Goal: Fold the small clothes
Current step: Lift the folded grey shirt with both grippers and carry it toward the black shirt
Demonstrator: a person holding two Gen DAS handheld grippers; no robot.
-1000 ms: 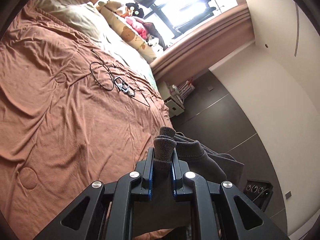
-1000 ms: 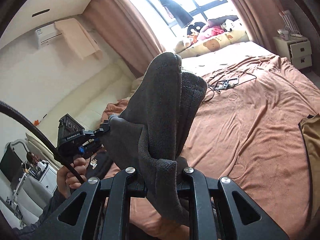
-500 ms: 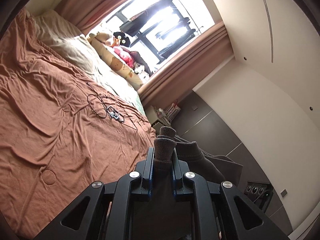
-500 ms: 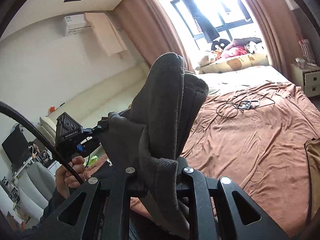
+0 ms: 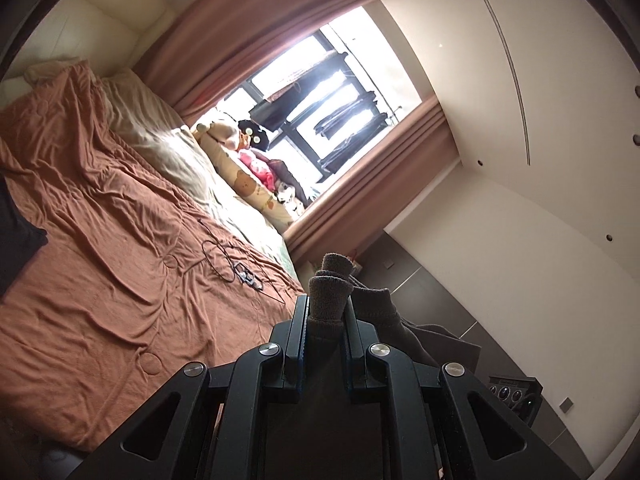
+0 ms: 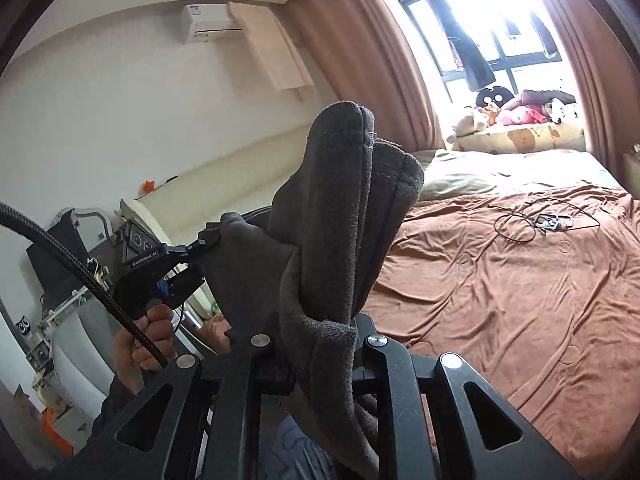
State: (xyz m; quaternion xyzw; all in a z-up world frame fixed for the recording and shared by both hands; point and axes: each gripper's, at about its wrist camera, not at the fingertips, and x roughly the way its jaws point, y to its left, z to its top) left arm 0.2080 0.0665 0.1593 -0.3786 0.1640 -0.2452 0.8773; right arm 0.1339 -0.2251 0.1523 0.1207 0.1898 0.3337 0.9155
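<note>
While the dark grey garment (image 6: 344,240) hangs in the air between your two grippers, its thick folded edge stands up out of the right gripper (image 6: 320,344), clamped between the jaws and flopping over them toward the camera. From there the cloth stretches left to your left gripper (image 6: 192,252), which pinches another corner; your hand (image 6: 148,336) grips its handle. In the left wrist view the left gripper (image 5: 326,312) is clenched on a rolled bit of the same garment (image 5: 330,292), the fabric poking up past the fingertips and trailing off to the right. Both grippers are grasping the garment, none of it resting on the bed. Below and beyond lies the brown bedsheet (image 6: 520,280), wrinkled, with a black cable (image 6: 520,228) looped on it. Pillows (image 5: 160,136) and stuffed toys (image 6: 516,114) sit by the window (image 6: 500,40).
</note>
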